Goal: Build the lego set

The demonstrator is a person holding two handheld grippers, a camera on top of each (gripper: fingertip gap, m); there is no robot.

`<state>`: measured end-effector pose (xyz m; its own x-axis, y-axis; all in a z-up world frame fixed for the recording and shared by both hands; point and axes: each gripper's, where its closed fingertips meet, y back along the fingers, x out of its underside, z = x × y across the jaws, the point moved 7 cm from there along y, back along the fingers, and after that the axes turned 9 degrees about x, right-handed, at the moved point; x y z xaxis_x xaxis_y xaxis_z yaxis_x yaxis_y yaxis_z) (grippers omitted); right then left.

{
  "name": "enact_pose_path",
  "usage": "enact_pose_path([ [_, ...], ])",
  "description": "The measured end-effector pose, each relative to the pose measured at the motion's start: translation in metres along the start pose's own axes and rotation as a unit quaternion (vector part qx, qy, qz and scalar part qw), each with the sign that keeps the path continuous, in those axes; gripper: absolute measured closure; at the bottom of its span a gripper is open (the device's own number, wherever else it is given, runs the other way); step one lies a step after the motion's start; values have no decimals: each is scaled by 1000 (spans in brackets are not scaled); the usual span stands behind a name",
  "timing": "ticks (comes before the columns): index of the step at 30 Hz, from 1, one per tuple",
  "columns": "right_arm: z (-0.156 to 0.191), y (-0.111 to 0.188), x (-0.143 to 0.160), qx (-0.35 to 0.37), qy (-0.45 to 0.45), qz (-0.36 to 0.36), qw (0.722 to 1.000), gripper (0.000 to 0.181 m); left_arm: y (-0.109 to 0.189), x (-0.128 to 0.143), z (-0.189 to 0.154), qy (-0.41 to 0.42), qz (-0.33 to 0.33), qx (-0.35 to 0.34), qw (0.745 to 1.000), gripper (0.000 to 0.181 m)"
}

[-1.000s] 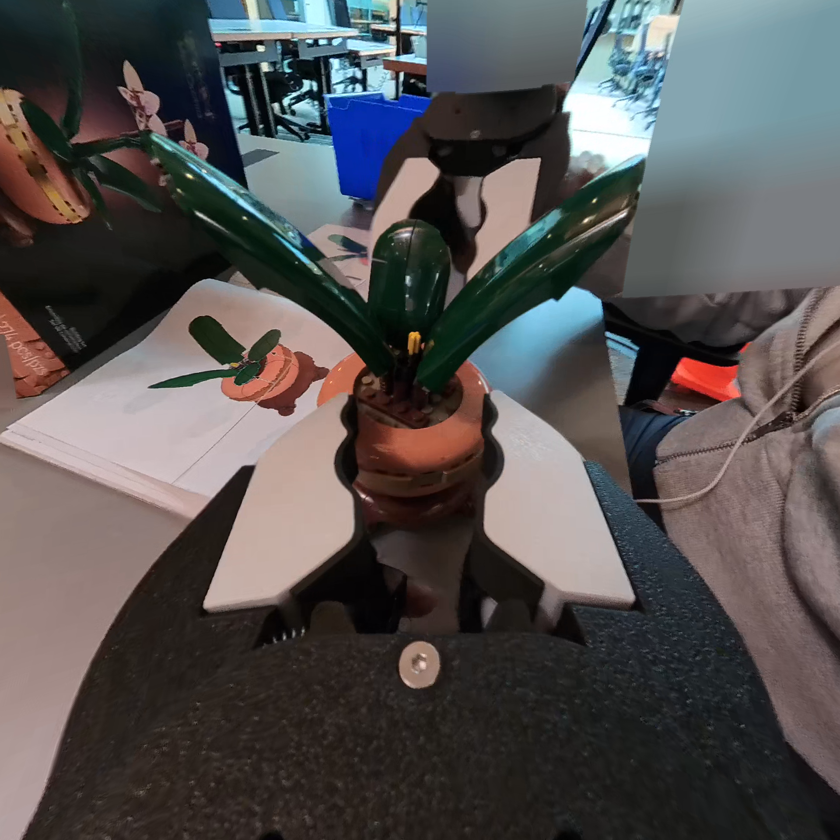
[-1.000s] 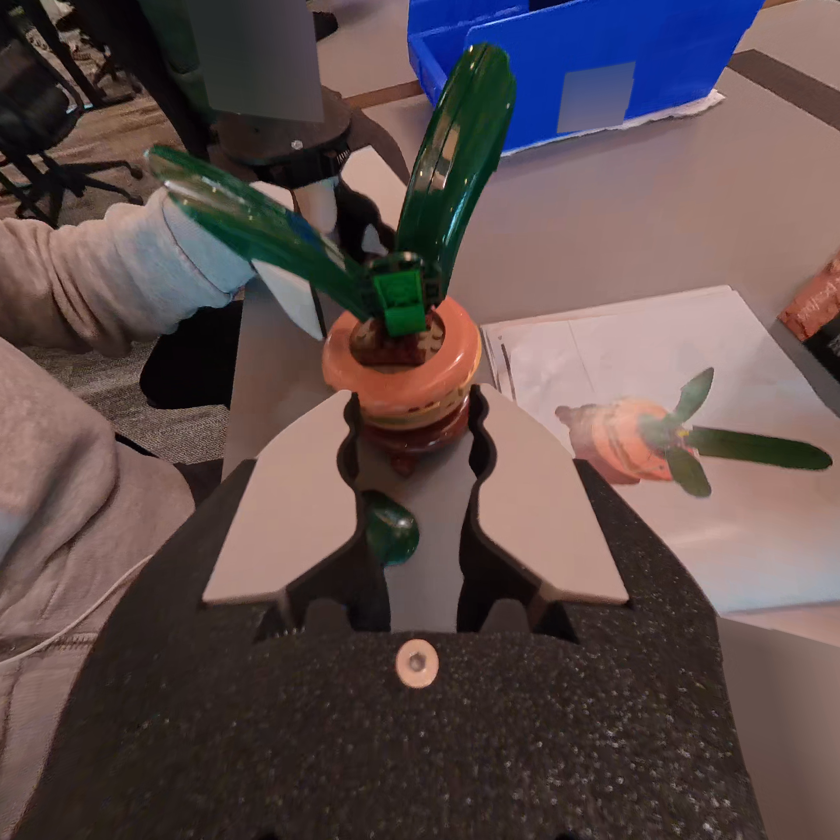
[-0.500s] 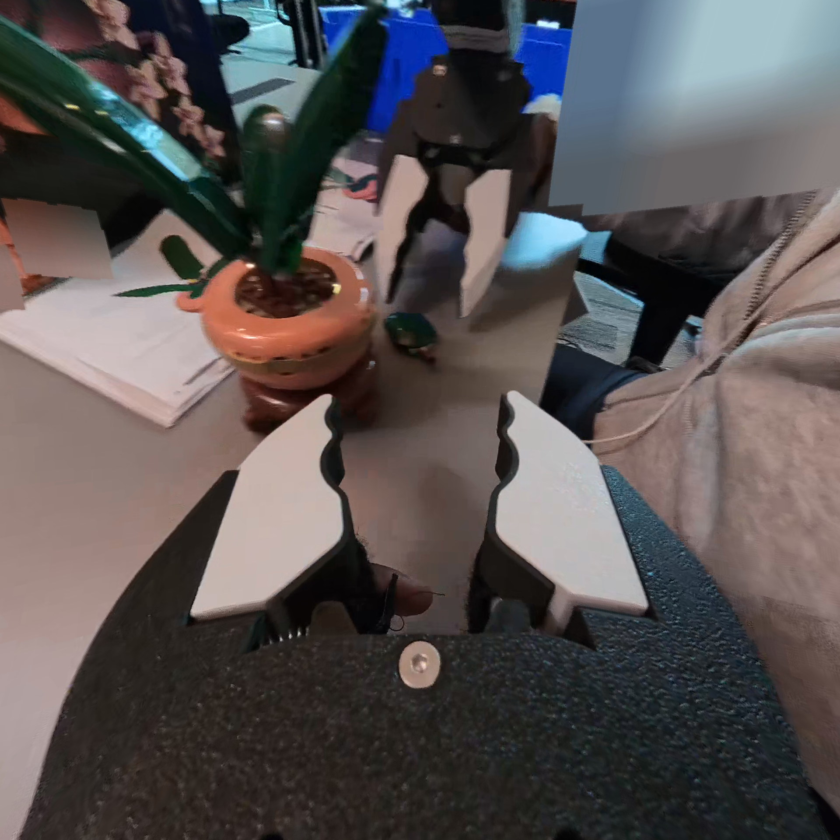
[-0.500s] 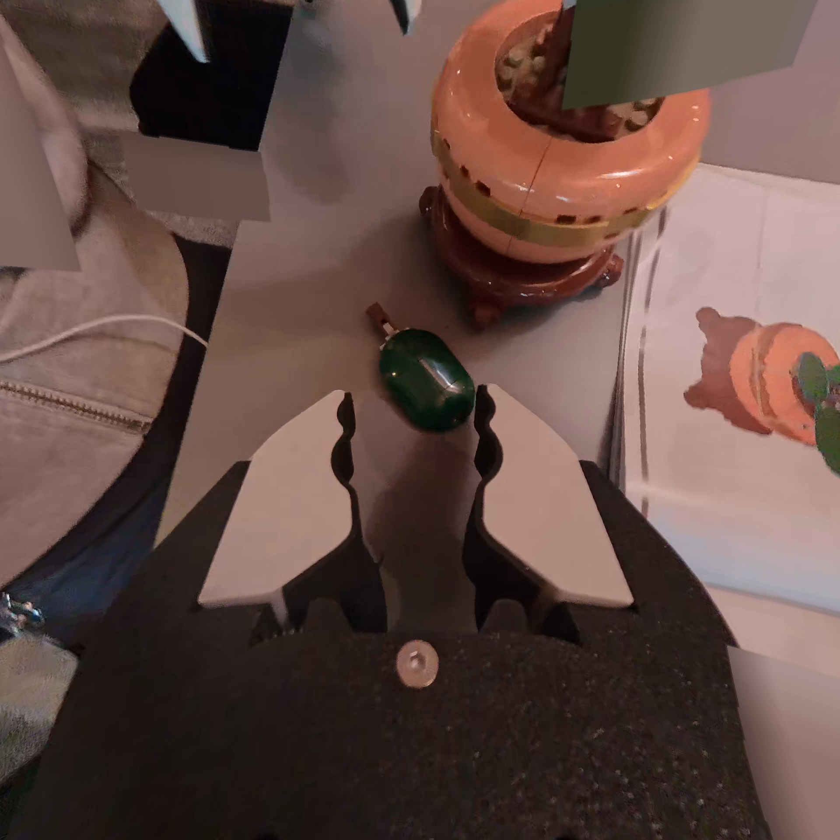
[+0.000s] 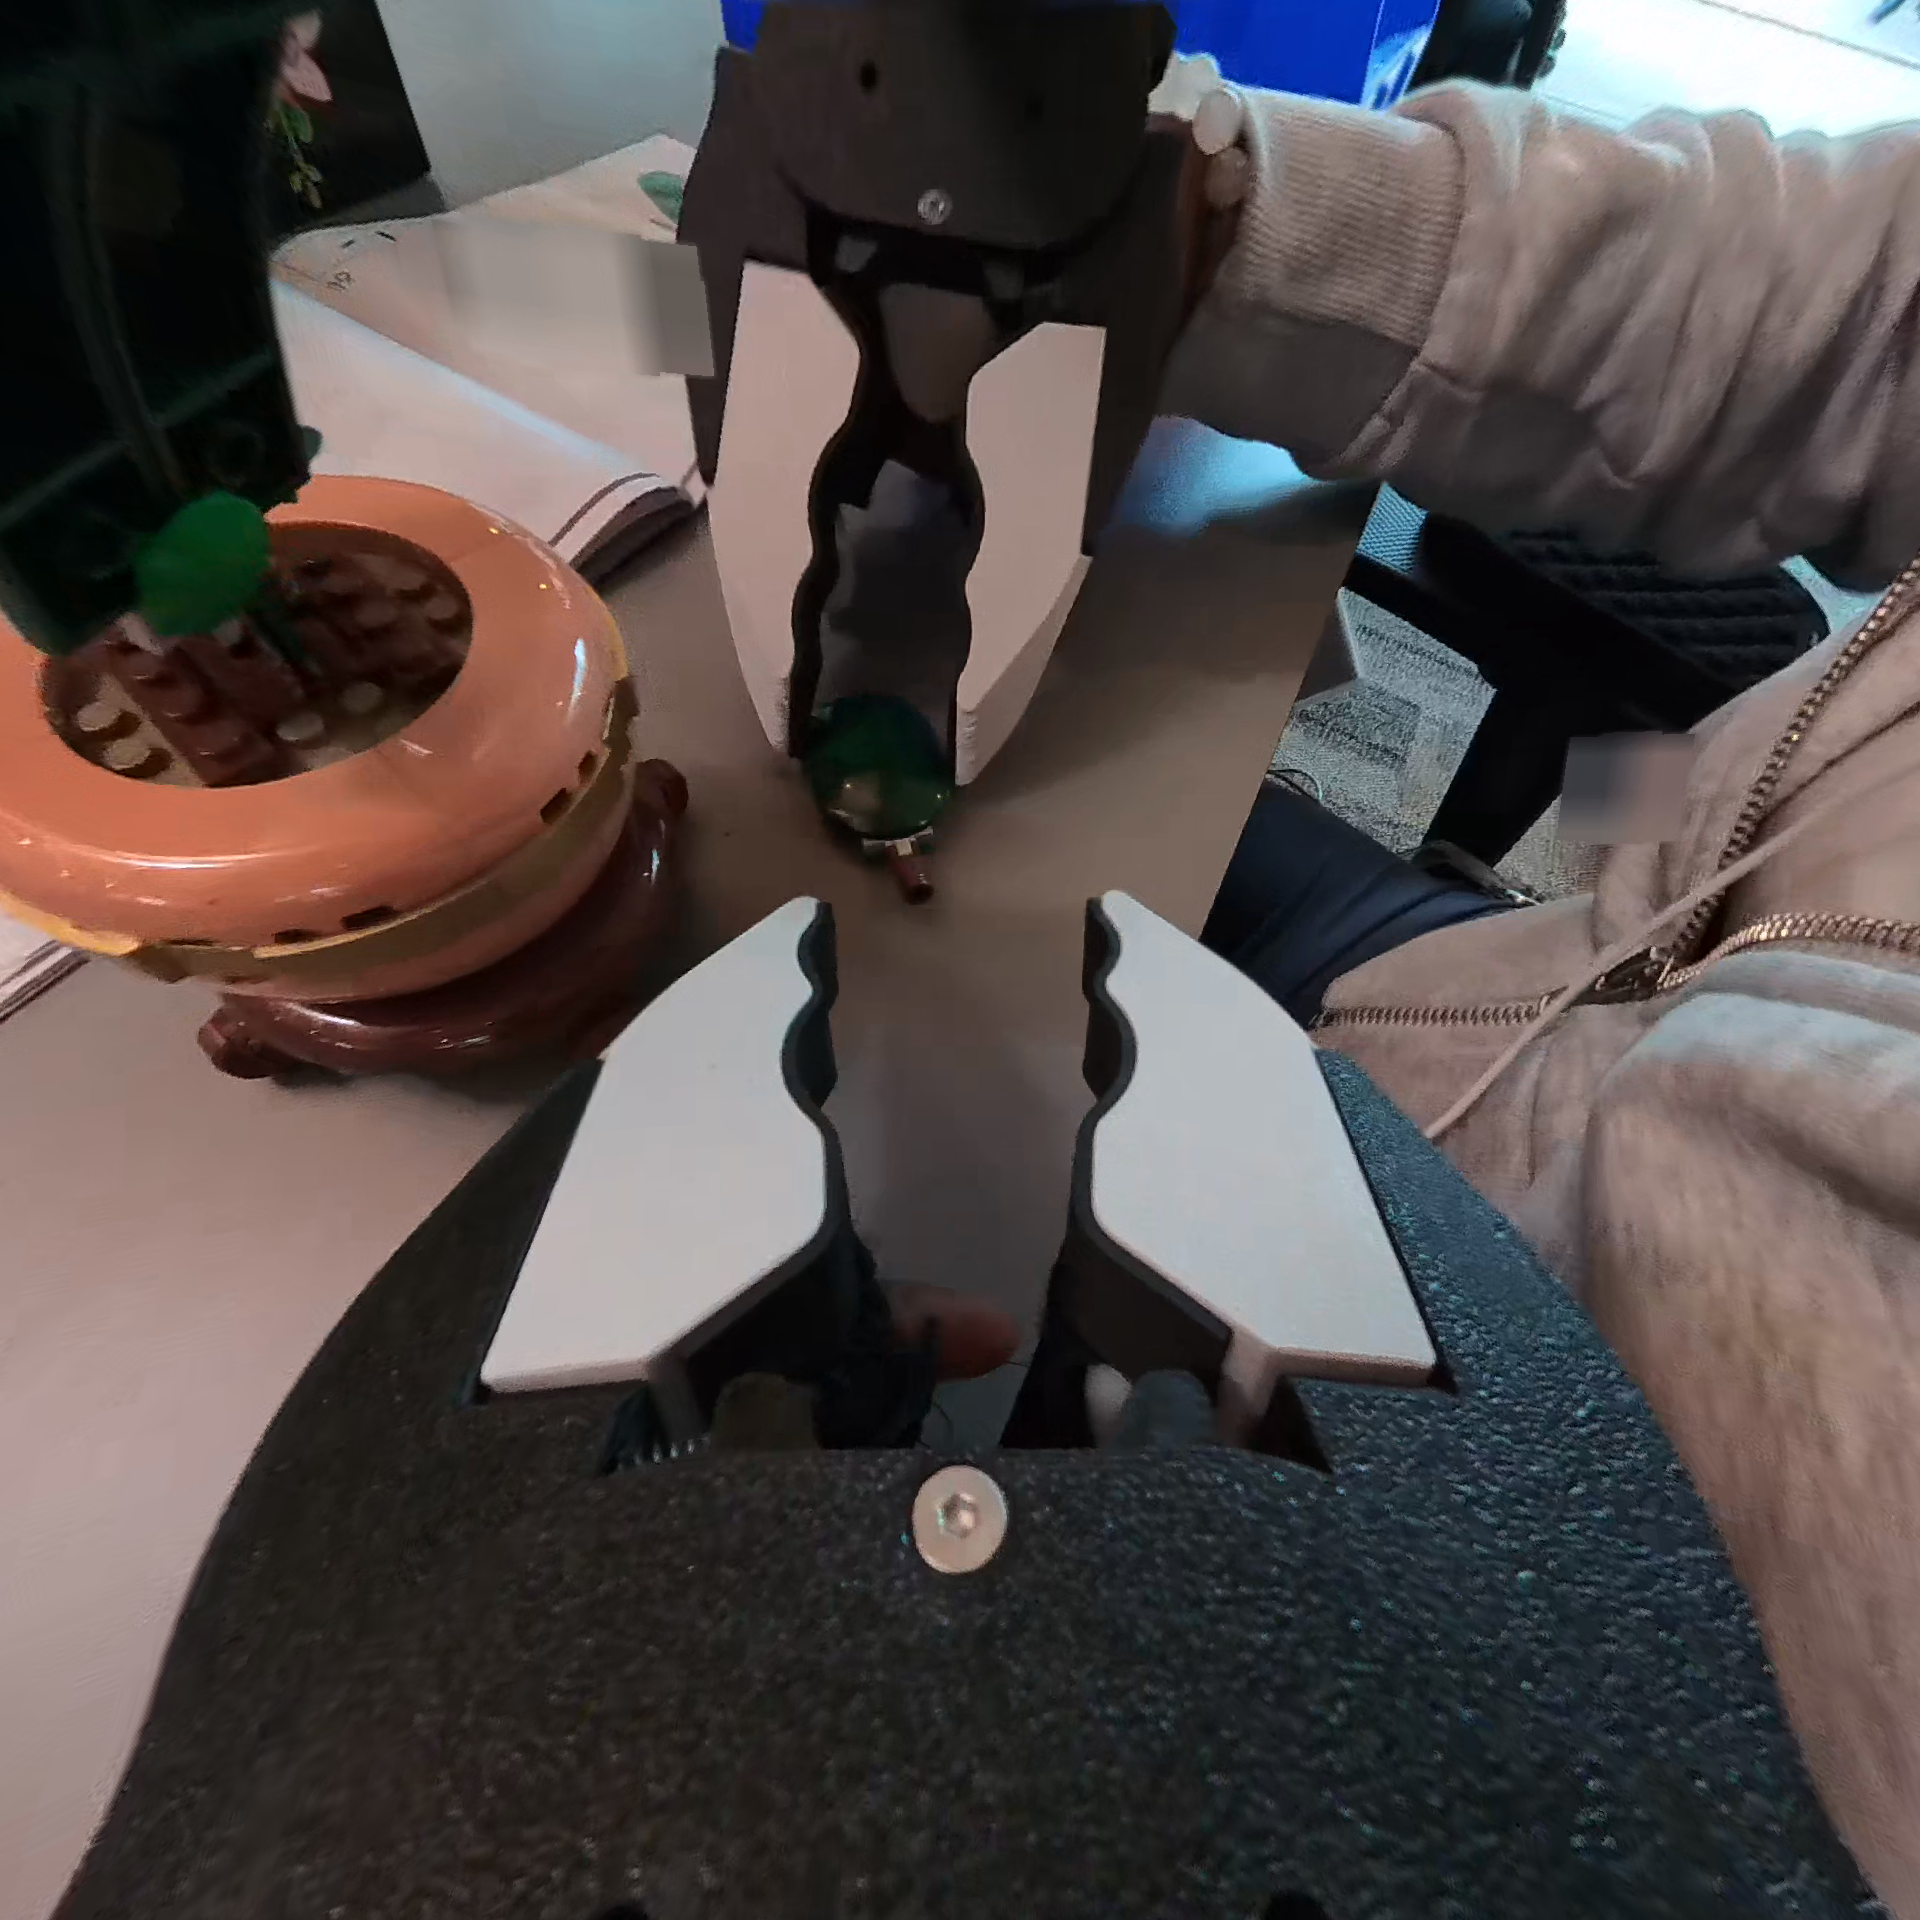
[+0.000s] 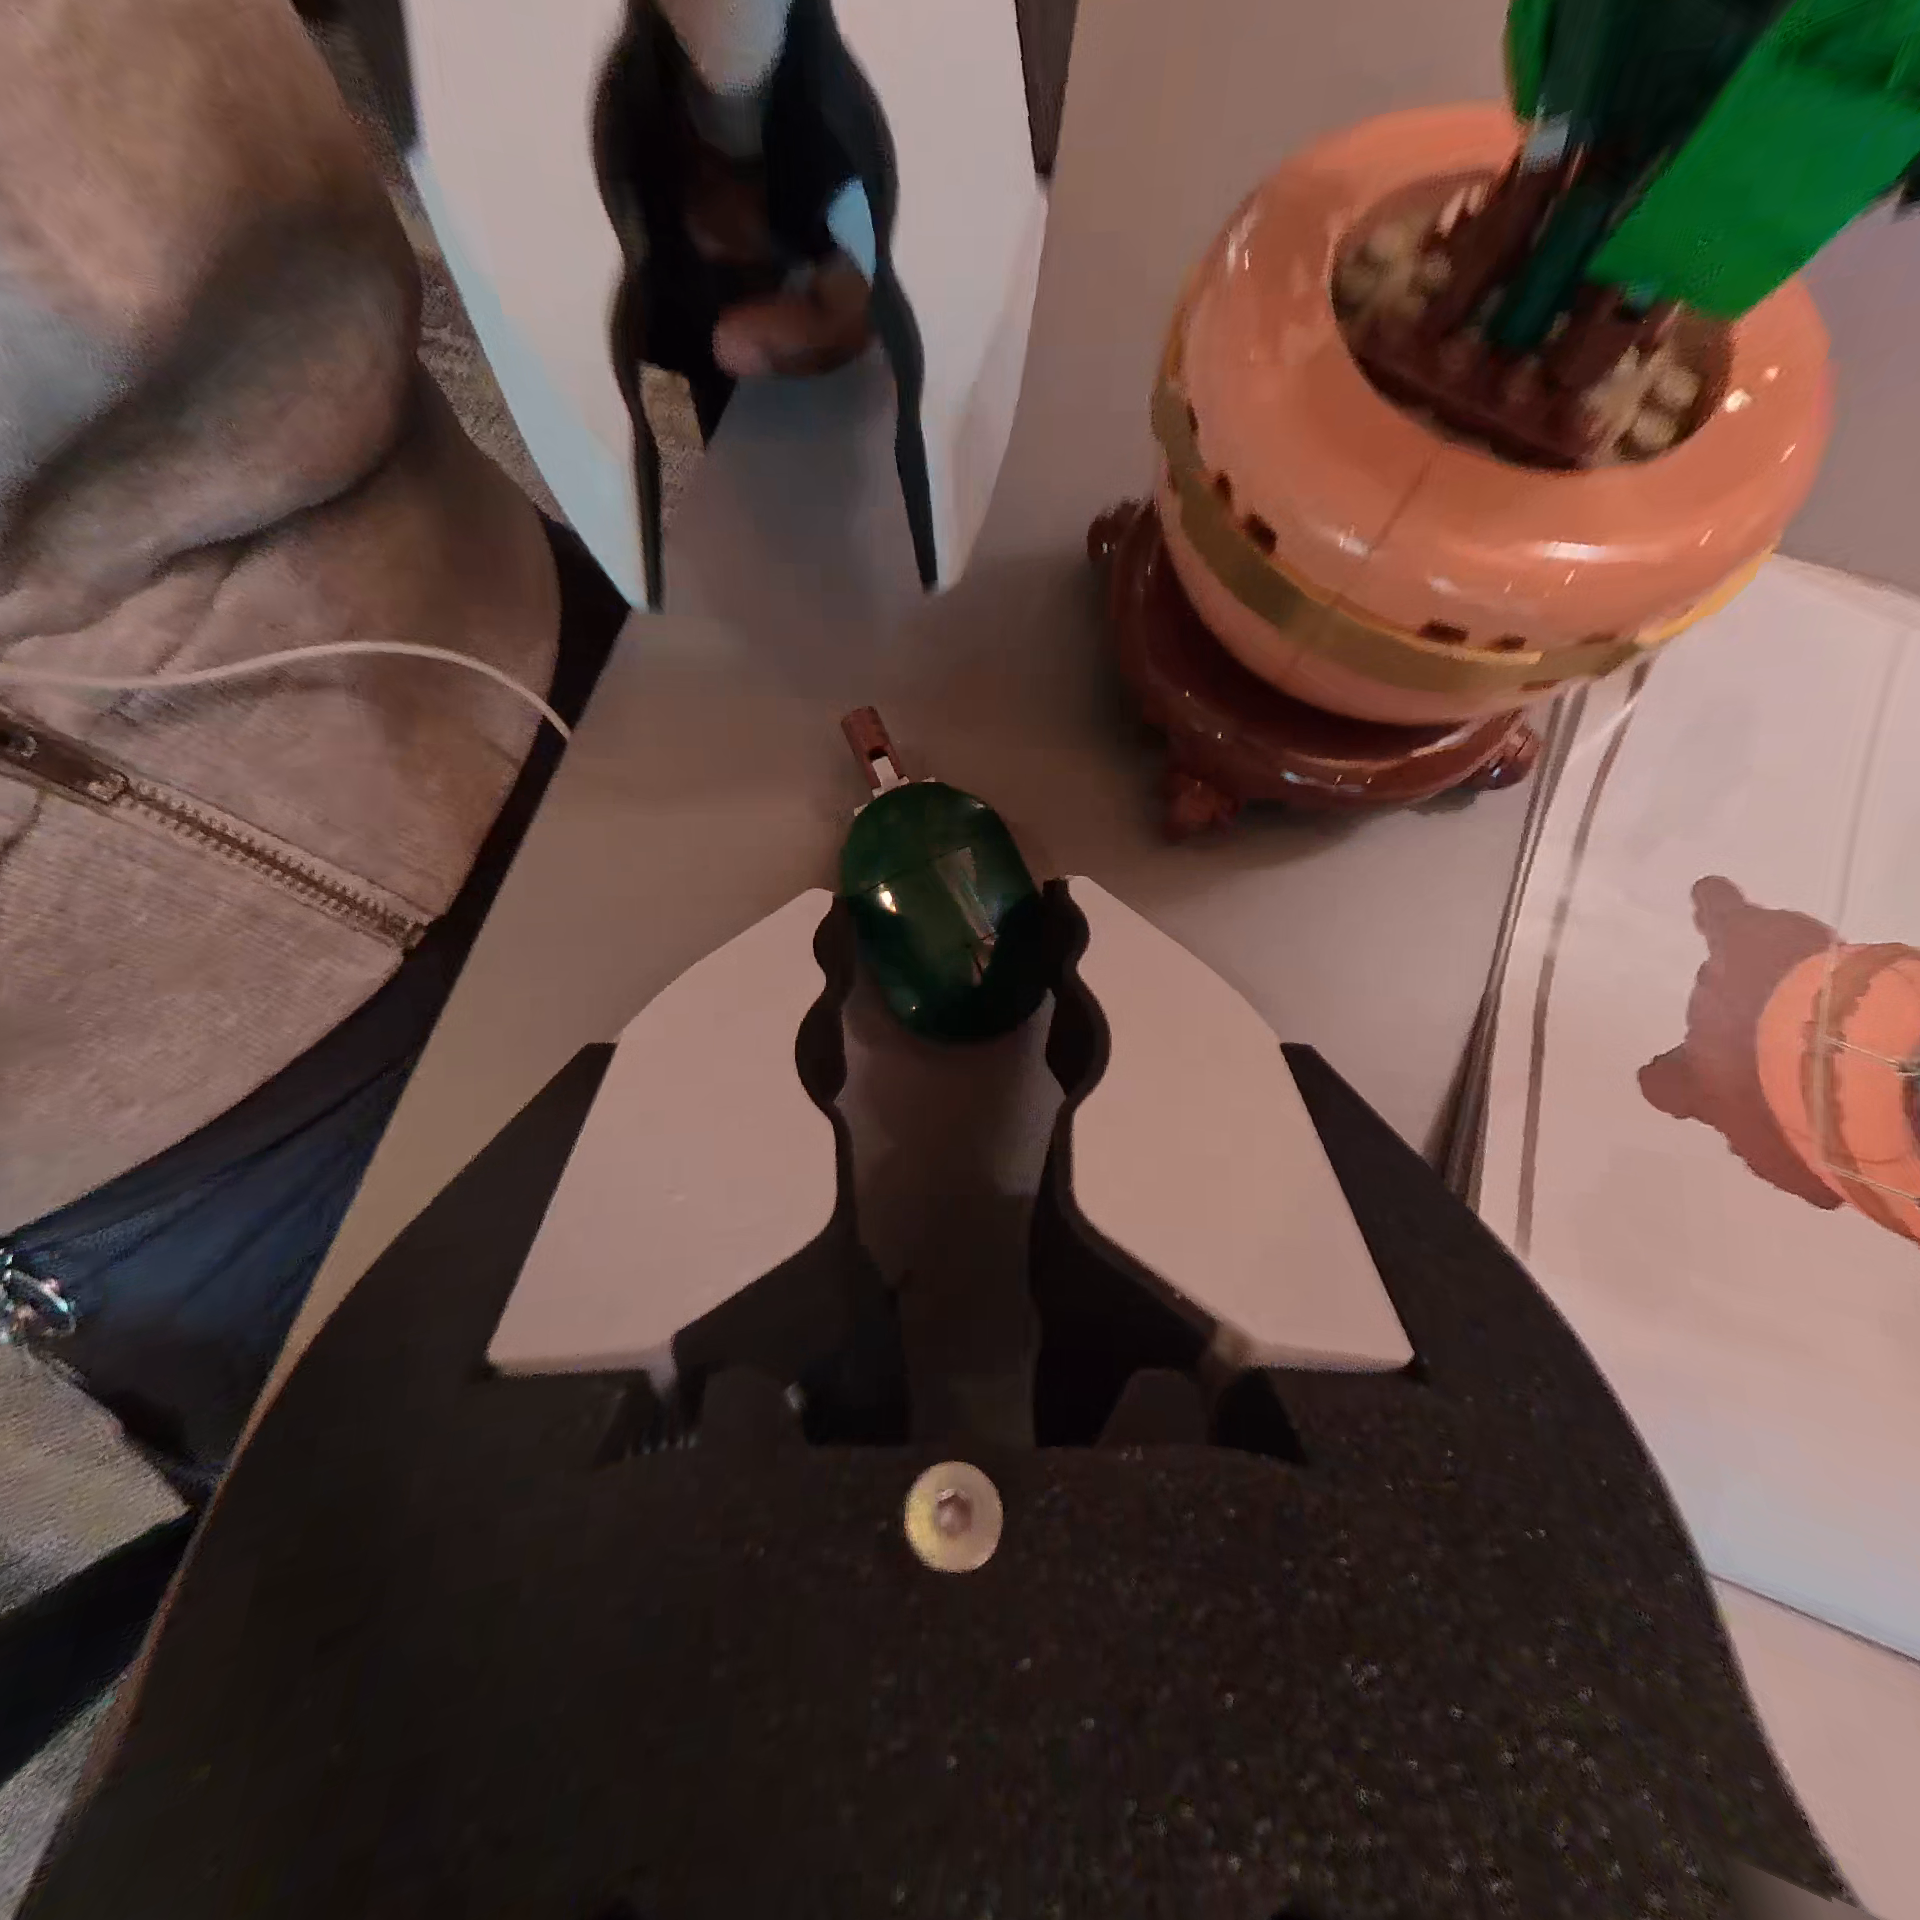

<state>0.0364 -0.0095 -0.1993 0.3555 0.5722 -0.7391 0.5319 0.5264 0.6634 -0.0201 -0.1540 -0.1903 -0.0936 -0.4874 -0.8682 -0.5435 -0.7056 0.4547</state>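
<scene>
Leaf piece (image 6: pixel 940 925), small, dark green and glossy with a brown pin at its far end, lies on the grey table (image 6: pixel 727 727) between the fingertips of the right gripper (image 6: pixel 948 904). From the right wrist view the jaws stand narrowly apart with the leaf filling the gap at the tips; whether they press it or only flank it I cannot tell. The left wrist view shows the same pair from the front: the right gripper (image 5: pixel 868 748) points down at 12 o'clock, its tips on either side of the leaf piece (image 5: pixel 878 774), pin toward the camera.

The left gripper (image 5: pixel 956 914) is wide open and holds nothing, only bare table between its fingers; the right wrist view shows it (image 6: pixel 790 592) at 12 o'clock, tips near the table edge.

The pot (image 5: pixel 312 831), salmon with a gold band on a dark brown base, stands at 9 o'clock in the left view, and the pot (image 6: pixel 1455 540) sits at 1 o'clock in the right view, near the leaf but apart from it. Green leaves (image 6: pixel 1714 156) rise from its brown studded middle. Only the right view shows the instruction booklet (image 6: pixel 1714 1143) at 3 o'clock, its edge just beside the pot's base. The table edge runs along the person's grey hoodie (image 5: pixel 1662 1039), leaving a narrow strip of open table between the two grippers.
</scene>
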Motion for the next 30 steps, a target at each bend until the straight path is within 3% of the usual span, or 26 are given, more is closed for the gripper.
enact_pose_path([
  [7,30,23,-29,96,89,-10,991,147,-12,-8,-8,16,-20,35,999,152],
  [12,44,30,-38,112,114,1,987,147,-17,-11,-18,-12,-14,63,998,171],
  [16,44,37,-41,116,96,-24,988,147,-16,-14,-18,-10,-38,74,996,172],
  [20,39,57,-47,121,12,-135,983,136,-5,-25,-16,18,-133,118,984,174],
  [23,34,72,-44,102,-92,-278,951,129,7,-34,-15,59,-231,180,954,175],
  [25,37,66,-39,69,-139,-345,926,129,11,-38,-13,80,-273,207,936,175],
  [30,48,41,-49,25,-149,-436,887,132,6,-43,-20,110,-300,267,909,175],
])
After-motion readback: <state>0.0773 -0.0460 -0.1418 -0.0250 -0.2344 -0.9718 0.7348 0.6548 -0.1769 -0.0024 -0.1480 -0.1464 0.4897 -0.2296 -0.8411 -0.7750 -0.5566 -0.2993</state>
